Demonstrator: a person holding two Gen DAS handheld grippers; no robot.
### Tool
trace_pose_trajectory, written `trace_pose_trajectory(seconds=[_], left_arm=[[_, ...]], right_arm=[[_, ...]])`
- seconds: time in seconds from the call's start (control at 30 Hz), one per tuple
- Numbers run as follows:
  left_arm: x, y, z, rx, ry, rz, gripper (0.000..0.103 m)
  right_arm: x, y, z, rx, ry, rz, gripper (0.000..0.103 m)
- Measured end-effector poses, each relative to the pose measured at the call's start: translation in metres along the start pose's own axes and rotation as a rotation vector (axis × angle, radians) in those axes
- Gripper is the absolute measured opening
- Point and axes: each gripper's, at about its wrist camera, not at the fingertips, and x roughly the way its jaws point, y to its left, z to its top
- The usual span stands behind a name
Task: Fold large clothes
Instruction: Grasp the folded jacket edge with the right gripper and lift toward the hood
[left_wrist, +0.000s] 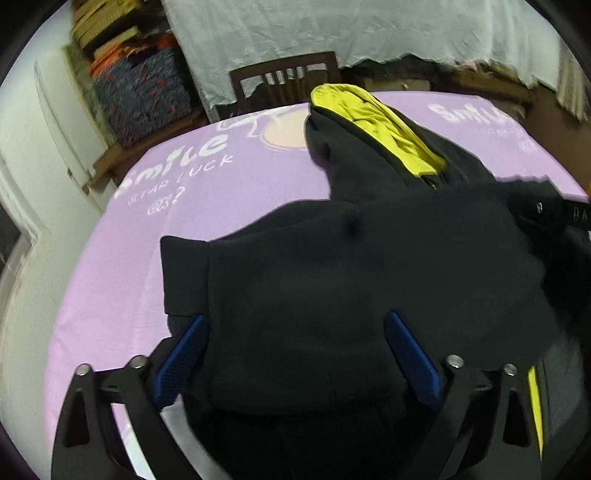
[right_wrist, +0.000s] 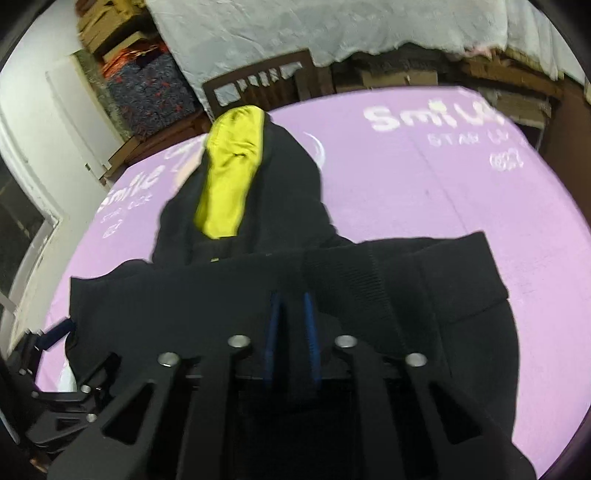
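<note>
A black hooded jacket (left_wrist: 351, 266) is lying spread across the lilac sheet (left_wrist: 122, 266) that is covering the tabletop. Its hood (right_wrist: 236, 177) is pointing toward the far edge, showing a yellow-green lining (right_wrist: 227, 184), just short of a dark wooden chair (left_wrist: 284, 83) standing beyond that edge.

The left gripper (left_wrist: 295, 354) is hovering over the near-left part of the jacket with its blue pads (left_wrist: 184, 358) standing wide apart; the black cloth is lying between and under them, but the pads are not pressing on it.

The right gripper (right_wrist: 291, 332) is pinching a fold of the jacket's black fabric, its blue pads (right_wrist: 308, 332) drawn in tight with the cloth squeezed between them. A ribbed hem band (right_wrist: 340, 273) is sitting just beyond its fingertips.

Stacked boxes (left_wrist: 107, 26) are sitting past the far-left corner.
</note>
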Motion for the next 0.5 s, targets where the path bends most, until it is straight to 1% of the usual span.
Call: trace_pose_trajectory(seconds=[0.13, 0.2, 0.27, 0.33, 0.43, 0.5], left_arm=[[0.013, 0.015, 0.005, -0.064, 0.047, -0.084, 0.100], [0.011, 0.014, 0.006, -0.058, 0.048, -0.069, 0.100], [-0.002, 0.011, 0.006, -0.054, 0.023, -0.037, 0.099], [-0.021, 0.009, 0.004, -0.050, -0.018, -0.059, 0.099], [-0.047, -0.001, 0.000, -0.025, -0.070, -0.069, 0.099], [-0.057, -0.010, -0.004, -0.005, -0.084, -0.085, 0.099]], right_arm=[[0.002, -0.007, 0.001, -0.013, 0.001, 0.026, 0.004], [0.000, -0.006, 0.004, -0.010, 0.015, 0.022, 0.004], [-0.012, -0.004, 0.003, 0.006, 0.006, 0.020, 0.005], [-0.029, 0.002, 0.000, -0.006, -0.024, 0.046, 0.010], [-0.056, 0.016, -0.014, -0.065, -0.036, 0.079, 0.010], [-0.067, 0.021, -0.023, -0.087, -0.028, 0.092, 0.010]])
